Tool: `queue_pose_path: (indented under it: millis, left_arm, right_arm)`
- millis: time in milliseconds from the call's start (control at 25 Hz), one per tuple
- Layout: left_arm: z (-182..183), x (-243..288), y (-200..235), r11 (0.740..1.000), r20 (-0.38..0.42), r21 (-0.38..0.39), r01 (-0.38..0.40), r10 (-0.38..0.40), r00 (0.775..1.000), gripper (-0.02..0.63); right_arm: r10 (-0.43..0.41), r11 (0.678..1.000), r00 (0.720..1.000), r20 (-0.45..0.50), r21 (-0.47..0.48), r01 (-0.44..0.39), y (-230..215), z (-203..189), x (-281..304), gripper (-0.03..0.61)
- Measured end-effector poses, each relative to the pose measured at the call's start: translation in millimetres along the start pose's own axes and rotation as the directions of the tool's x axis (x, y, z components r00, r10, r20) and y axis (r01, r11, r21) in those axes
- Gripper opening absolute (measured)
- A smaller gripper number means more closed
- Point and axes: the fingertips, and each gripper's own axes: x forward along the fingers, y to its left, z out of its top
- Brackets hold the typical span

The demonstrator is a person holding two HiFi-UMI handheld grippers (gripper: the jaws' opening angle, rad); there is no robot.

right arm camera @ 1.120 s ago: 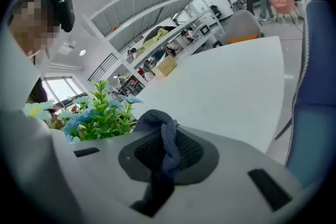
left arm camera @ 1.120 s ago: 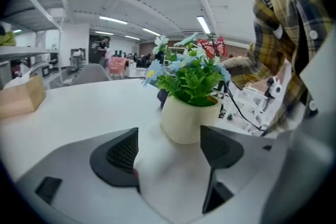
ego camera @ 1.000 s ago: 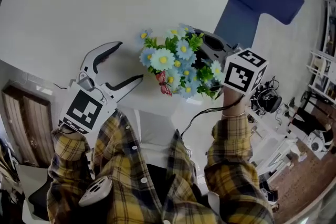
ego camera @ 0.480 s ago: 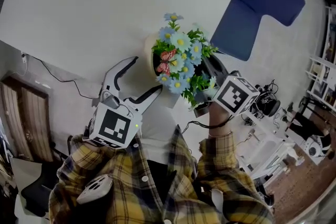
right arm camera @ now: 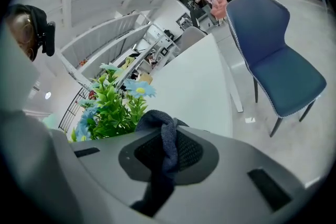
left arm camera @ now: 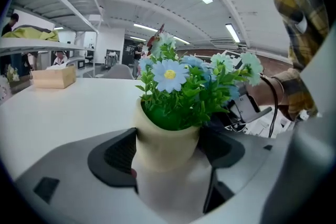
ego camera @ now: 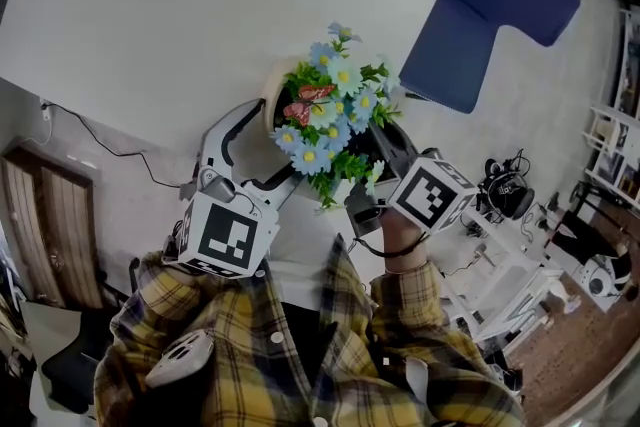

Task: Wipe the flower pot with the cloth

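I judge that the step in hand is bringing the cloth to the pot wall. To do it well, the right tool [right arm camera: 164,159] should lay the loose end of the dark blue-grey knitted cloth [right arm camera: 157,120] flat on the wall and slide it round below the leaves. The left tool [left arm camera: 169,157] should hold firm without squeezing harder, because the smooth pot may slip or tip.

The right tool is closed tightly on the cloth, and a fold stands above its pads. The left tool is narrowed onto the cream round flower pot [left arm camera: 166,136], with one pad touching each side.

In the head view the pot is in the middle of the frame, at the near edge of the white worktop [ego camera: 200,5]. The blue artificial flowers [ego camera: 330,115] hide the cloth there, so I cannot tell if it touches the pot.
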Motion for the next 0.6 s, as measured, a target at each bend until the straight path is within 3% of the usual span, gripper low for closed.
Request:
queue_pose_path:
  millis: [600]
  left_arm:
    - [10,-6,15,0.971,-0.094,0.158,0.182,-0.168,0.981,0.373]
  right_arm:
    - [0.033,0.983,0.99,-0.136,-0.176,-0.056,9,20,9,0.017]
